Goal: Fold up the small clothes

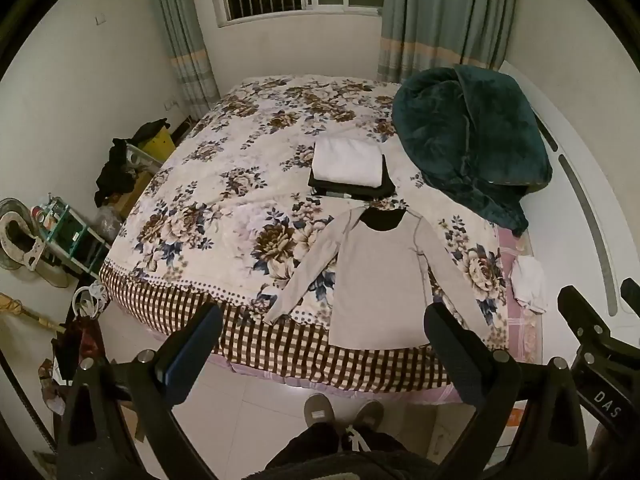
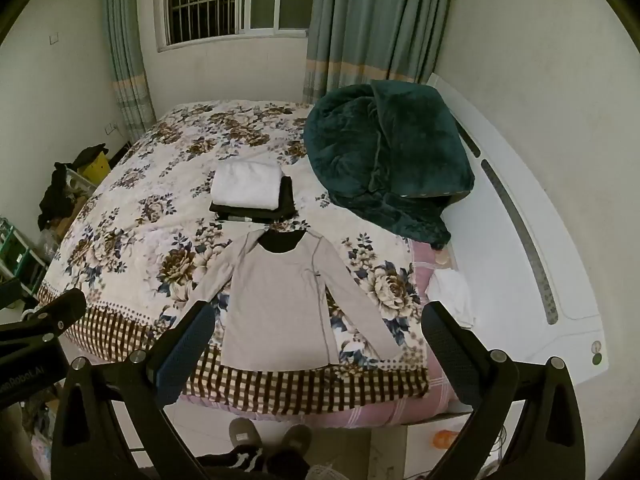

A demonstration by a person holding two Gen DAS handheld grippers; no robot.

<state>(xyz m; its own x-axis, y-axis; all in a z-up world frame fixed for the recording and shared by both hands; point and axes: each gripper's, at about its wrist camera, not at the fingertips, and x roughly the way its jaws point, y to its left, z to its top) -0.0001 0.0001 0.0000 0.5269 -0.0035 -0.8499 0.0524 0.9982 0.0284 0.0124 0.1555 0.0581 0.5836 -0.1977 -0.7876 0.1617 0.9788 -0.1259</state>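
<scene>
Bed (image 1: pixel 192 216): a floral quilt is spread over it; the work is laid out at the near edge.
Green blanket (image 1: pixel 468 136): heaped at the far right.
Grey shirt (image 1: pixel 380 284): laid flat and unfolded, sleeves out, collar away; folding is judged not yet begun.
Folded stack (image 1: pixel 348 168): white on black, just beyond the collar; judged done.
White garment (image 1: pixel 528 284): crumpled at the right edge, seemingly left to fold.
Left gripper (image 1: pixel 324 332): spread wide, nothing held, above the near edge.
Right gripper (image 2: pixel 316 332): spread wide, nothing held.
Writing: "DAS" and "Robot.AI" are read on the grippers' bodies.
</scene>
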